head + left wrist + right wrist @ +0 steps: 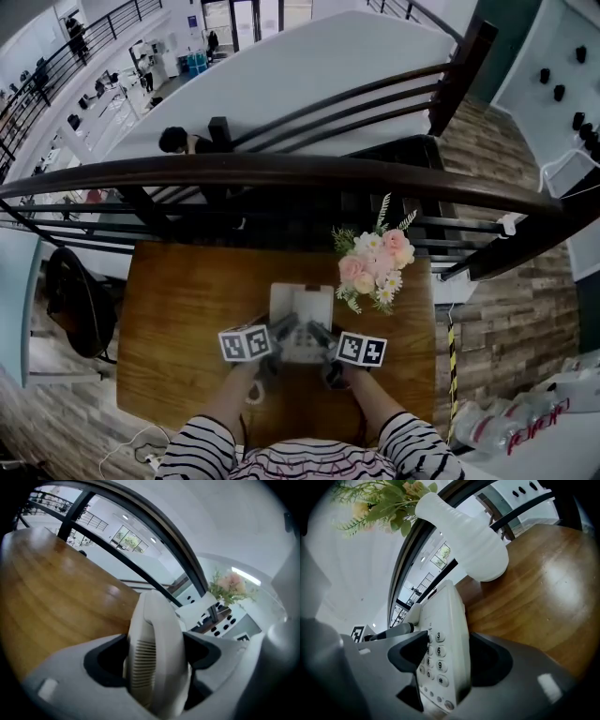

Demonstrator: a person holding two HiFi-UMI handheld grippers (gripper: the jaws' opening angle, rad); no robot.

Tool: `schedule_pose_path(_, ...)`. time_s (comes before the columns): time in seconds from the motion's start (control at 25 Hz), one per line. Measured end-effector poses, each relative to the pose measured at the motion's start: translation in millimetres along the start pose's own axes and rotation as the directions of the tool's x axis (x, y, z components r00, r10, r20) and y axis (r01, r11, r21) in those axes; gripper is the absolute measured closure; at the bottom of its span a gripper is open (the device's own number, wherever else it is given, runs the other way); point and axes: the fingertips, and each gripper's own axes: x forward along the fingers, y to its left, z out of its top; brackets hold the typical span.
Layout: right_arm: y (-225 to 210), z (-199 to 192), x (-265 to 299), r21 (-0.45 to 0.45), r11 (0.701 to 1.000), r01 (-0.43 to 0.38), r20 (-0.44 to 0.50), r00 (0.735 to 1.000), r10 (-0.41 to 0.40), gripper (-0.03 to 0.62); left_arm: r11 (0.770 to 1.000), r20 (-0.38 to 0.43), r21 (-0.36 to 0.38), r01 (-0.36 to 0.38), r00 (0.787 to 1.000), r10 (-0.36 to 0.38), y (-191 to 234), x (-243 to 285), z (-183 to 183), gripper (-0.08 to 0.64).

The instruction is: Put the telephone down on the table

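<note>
The phone [302, 319] is white and sits over the middle of the table [178, 309], near the person's edge. I cannot tell if it is touching the wood or held a bit above it.

Both grippers hold it, one on each side. The left gripper [283, 330] has its jaws shut tight on the handset [154, 658], the long part with the little slots, on the phone's left side. The right gripper [321, 334] has its jaws shut on the phone's right edge, one jaw on top of the keys [433, 660] and one under the body. You can see the numbers 3, 6, 9 and the # key there.

The two marker cubes [246, 343] sit just in front of the phone, close to each other. The person's arms in striped sleeves [202, 450] reach in from the bottom.

Pink and white flowers [375, 265] stand at the far right of the table, just beside the phone's far corner. They are in a white vase [464, 536]. A dark rail [281, 172] runs along behind the table
</note>
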Motion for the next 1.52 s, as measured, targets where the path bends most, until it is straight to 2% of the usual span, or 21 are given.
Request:
schedule_pose_path(0.36, 0.6, -0.4, -4.3, -0.003, 1.0, 0.007, 0.01, 1.0, -0.007, 0.308, 1.0, 0.004, 0.007, 0.002, 1.0, -0.002, -3.3, -1.2, -1.9, 0.189)
schedule_pose_path(0.64, -3.6, -6.2, -14.8, -0.017, 0.998, 0.061, 0.039, 0.997, -0.06, 0.302, 0.997, 0.021, 0.071, -0.041, 0.999, 0.04, -3.4, -10.9, -5.8, 0.19)
schedule_pose_path(0.96, 4.0, -13.4, -45.4, -0.043, 0.994, 0.099, 0.092, 0.991, -0.095, 0.305, 0.993, 0.033, 0.113, -0.026, 0.999, 0.023, -17.3, -37.8, -11.0, 0.19)
schedule_pose_path(1.24, 19.2, -35.3, -69.1, -0.034, 0.993, 0.112, 0.149, 0.983, -0.106, 0.307, 0.986, 0.052, 0.162, -0.033, 0.998, 0.024, -20.2, -72.4, -25.1, 0.192)
schedule_pose_path(1.52, 41.7, -62.7, -97.0, -0.049, 0.99, 0.13, 0.198, 0.973, -0.118, 0.346, 0.975, 0.076, 0.221, -0.007, 0.997, -0.011, -37.8, -113.0, -38.0, 0.228)
